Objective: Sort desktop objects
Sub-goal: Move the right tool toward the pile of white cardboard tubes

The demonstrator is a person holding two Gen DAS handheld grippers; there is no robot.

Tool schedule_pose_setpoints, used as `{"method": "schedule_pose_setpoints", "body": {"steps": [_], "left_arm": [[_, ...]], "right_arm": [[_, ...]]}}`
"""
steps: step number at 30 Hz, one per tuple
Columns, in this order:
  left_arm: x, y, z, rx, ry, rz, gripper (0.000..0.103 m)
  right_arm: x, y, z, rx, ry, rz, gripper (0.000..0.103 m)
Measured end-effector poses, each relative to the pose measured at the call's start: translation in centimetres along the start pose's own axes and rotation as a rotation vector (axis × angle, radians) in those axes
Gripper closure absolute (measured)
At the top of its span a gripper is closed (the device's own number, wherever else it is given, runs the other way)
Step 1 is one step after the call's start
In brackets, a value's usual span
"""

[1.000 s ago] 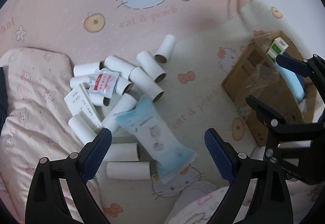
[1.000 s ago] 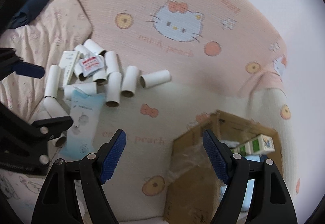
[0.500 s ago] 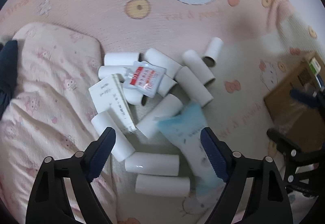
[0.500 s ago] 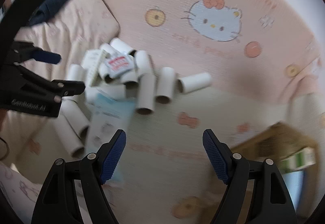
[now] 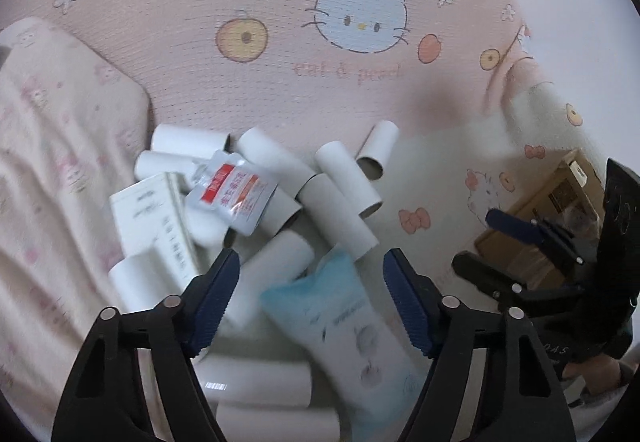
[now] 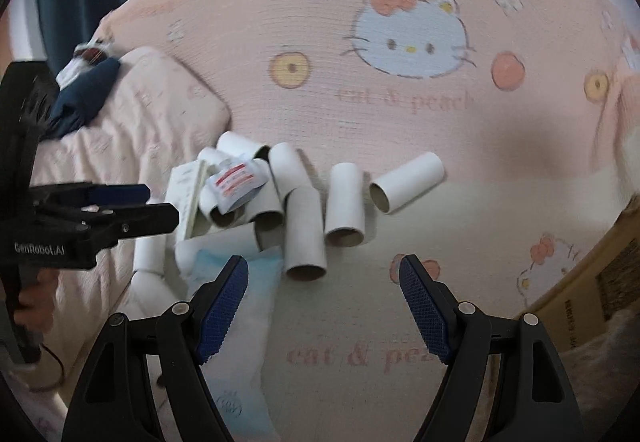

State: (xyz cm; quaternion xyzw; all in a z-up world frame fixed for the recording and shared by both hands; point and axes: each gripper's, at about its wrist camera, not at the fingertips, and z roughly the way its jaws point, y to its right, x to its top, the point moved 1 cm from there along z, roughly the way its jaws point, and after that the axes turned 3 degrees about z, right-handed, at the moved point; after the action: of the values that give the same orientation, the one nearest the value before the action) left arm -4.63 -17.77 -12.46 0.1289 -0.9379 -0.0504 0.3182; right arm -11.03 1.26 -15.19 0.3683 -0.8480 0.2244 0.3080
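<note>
A pile of several white cardboard tubes (image 5: 340, 201) lies on the pink cat-print sheet, also in the right wrist view (image 6: 304, 230). On the pile rest a red-and-white sachet (image 5: 234, 197), a white carton (image 5: 160, 217) and a light blue wipes pack (image 5: 344, 326). My left gripper (image 5: 312, 294) is open and empty, hovering over the blue pack and a tube. My right gripper (image 6: 322, 302) is open and empty, just right of the pile, near a tube end and the blue pack (image 6: 244, 322). The sachet (image 6: 236, 181) shows there too.
A brown cardboard box (image 5: 556, 209) stands to the right, also at the right edge of the right wrist view (image 6: 592, 290). A pink pillow (image 5: 52, 161) lies left of the pile, with dark blue cloth (image 6: 84, 97) on it. Each gripper appears in the other's view.
Both grippers have swung left, away from the box and toward the pile. The left gripper has come lower and closer over the blue pack. Both stay open.
</note>
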Motion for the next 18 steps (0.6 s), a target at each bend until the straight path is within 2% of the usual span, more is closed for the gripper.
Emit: {"method": "schedule_pose_setpoints", "body": {"steps": [3, 6, 9, 12, 14, 18], "left_arm": [[0.7, -0.7, 1.5, 0.005, -0.020, -0.056, 0.034], [1.4, -1.5, 3.3, -0.038, -0.046, -0.113, 0.035], [1.5, -2.2, 4.4, -0.011, -0.078, -0.135, 0.037], [1.2, -4.3, 4.1, 0.024, -0.063, -0.186, 0.037], [0.8, -6.1, 4.1, 0.065, -0.064, -0.235, 0.037], [0.1, -9.3, 3.8, 0.070, -0.076, -0.340, 0.037]], "right_arm": [[0.0, 0.2, 1.1, -0.022, -0.016, -0.027, 0.026], [-0.4, 0.1, 2.3, -0.017, -0.020, -0.076, 0.026], [-0.4, 0.1, 3.8, -0.008, -0.044, -0.067, 0.026], [-0.1, -0.8, 4.5, 0.030, -0.049, -0.062, 0.026], [0.6, -2.1, 4.8, 0.058, -0.040, -0.103, 0.026], [2.0, -5.6, 5.9, 0.086, -0.030, -0.225, 0.026]]}}
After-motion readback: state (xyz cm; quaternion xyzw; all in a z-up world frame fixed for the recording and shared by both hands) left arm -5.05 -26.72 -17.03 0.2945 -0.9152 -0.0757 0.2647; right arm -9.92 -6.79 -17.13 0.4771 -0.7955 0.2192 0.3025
